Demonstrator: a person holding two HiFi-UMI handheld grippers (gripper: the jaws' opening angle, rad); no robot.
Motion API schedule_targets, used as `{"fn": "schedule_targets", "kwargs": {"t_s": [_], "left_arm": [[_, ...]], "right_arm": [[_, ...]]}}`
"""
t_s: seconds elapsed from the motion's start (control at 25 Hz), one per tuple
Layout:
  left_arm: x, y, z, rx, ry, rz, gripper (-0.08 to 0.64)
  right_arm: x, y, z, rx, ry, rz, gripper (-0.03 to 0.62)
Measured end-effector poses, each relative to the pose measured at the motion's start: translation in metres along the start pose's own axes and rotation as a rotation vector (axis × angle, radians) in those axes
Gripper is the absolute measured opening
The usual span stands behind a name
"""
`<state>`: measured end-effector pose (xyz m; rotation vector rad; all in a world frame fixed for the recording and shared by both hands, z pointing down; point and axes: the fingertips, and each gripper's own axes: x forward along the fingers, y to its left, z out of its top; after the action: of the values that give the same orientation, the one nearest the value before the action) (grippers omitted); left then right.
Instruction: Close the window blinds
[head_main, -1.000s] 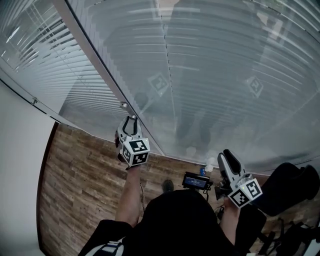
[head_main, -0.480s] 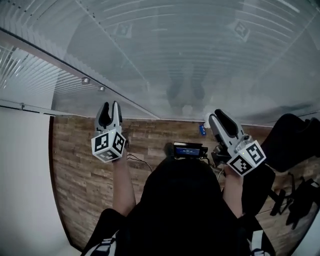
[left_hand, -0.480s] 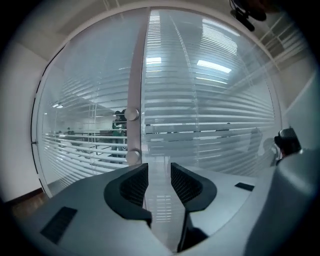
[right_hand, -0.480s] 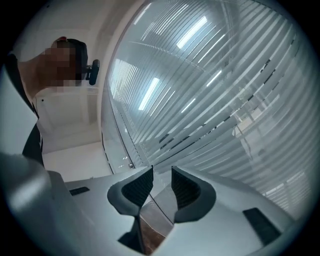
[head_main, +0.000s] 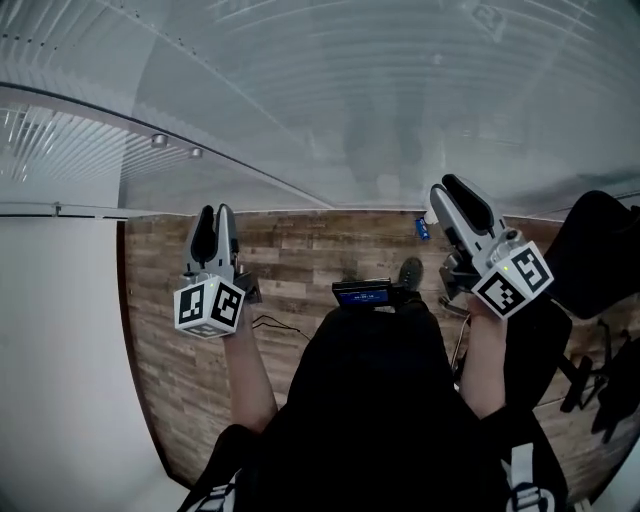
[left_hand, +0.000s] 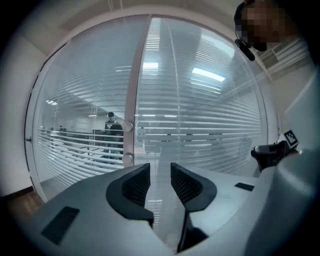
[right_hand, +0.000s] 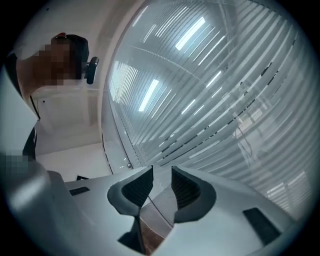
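Observation:
White slatted blinds (head_main: 400, 80) hang behind a glass wall that fills the top of the head view. In the left gripper view the blinds (left_hand: 210, 130) have gaps between the slats, and a room shows through. My left gripper (head_main: 214, 212) is held level, short of the glass, below two round fittings (head_main: 158, 141) on the pane's seam. Its jaws (left_hand: 160, 170) stand a little apart with nothing between them. My right gripper (head_main: 447, 187) points at the blinds (right_hand: 225, 100) further right. It (right_hand: 161, 175) is also open and empty.
A white wall (head_main: 60, 350) closes the left side. Wood floor (head_main: 290, 255) runs along the foot of the glass. A small device with a blue screen (head_main: 362, 292) and a cable (head_main: 270, 322) lie on it. A black chair (head_main: 600, 260) stands at the right. A vertical post (left_hand: 134, 100) splits the panes.
My left gripper has drawn back from the fitting on the glass seam, shifted left and rolled. The right gripper has drifted slightly. The head view has swung, so the seam and fittings lie further left.

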<state>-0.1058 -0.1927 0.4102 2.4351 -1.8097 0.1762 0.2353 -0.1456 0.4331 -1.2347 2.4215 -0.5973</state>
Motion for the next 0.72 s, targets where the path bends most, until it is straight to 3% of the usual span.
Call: {"fn": "schedule_targets", "kwargs": {"t_s": [0.12,0.32,0.56,0.72], "left_arm": [[0.006,0.002,0.004,-0.064,-0.056,-0.065,0.138],[-0.013,-0.007,0.016,-0.07,-0.134,-0.234,0.137],[-0.073,0.01,-0.021,-0.168,-0.163,-0.469,0.129],[-0.086,-0.019,-0.042,-0.25,-0.152,-0.626,0.129]], "right_arm": [[0.003,-0.004,-0.006,-0.009,-0.003,-0.027,0.118],[-0.01,0.029,-0.016,-0.078,-0.029,-0.095,0.118],[-0.033,0.123,-0.089,-0.083,0.021,-0.179,0.118],[-0.065,0.153,-0.132,-0.044,0.082,-0.263,0.118]]}}
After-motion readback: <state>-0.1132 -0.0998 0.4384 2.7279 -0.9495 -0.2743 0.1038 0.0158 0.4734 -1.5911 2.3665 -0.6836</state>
